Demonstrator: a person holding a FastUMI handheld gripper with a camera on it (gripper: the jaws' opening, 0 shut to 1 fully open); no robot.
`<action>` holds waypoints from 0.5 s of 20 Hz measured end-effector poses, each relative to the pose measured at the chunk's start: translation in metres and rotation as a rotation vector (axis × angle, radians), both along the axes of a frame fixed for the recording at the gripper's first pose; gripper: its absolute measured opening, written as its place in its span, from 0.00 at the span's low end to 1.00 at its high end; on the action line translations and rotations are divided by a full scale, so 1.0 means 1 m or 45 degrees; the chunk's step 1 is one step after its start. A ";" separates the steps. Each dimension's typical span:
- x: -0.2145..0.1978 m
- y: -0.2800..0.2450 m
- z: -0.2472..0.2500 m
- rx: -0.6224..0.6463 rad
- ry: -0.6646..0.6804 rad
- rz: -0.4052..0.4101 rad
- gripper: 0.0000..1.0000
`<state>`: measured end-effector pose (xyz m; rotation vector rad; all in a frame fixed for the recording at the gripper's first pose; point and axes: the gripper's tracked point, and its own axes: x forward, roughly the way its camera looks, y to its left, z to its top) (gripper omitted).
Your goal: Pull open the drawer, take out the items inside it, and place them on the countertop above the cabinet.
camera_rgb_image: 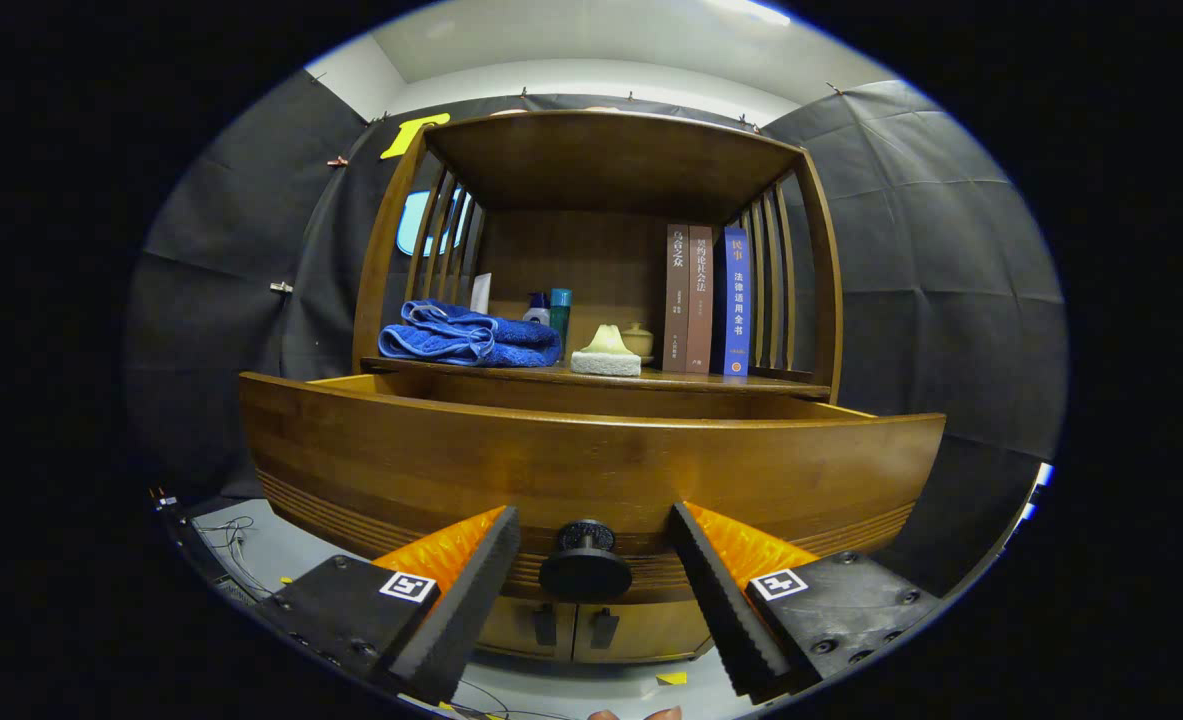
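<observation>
A: Take the knob (pixel 585 562) as the landmark. What sits to its left?

B: One of the fingers (pixel 461 590), apart from the knob with a clear gap. The gripper (pixel 591 590) is spread wide and grasps nothing; the knob hangs in the middle of the gap, likely because it is the only handle on the drawer front (pixel 591 465).

A: And the drawer itself?

B: It looks pulled out toward the camera. Its front panel rises above the knob, and its top edge stands well forward of the tabletop (pixel 651 380). What lies inside is hidden behind that panel, so I cannot tell what is there.

A: Up and to the left of the knob?

B: A folded blue towel (pixel 471 338) lies on the tabletop, with a small teal bottle (pixel 559 312) just behind its right end. Whether these came from the drawer, I cannot say.

A: Straight above the knob?

B: A pale sponge-like block (pixel 606 358) with a small lidded jar (pixel 637 340) behind it.

A: Up and to the right?

B: Three books (pixel 706 300) stand upright against the slatted side of the cabinet, which keeps them from tipping.

A: So what is the stage?

B: I judge the pull is done or nearly so. The spread fingers would need to rise over the panel to reach inside.
</observation>
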<state>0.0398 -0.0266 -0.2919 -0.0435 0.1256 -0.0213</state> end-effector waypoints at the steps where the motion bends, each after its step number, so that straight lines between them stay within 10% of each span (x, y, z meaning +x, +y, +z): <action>1: 0.004 -0.001 -0.001 -0.003 0.005 0.003 0.98; 10: 0.051 -0.001 -0.005 -0.008 0.050 -0.002 0.98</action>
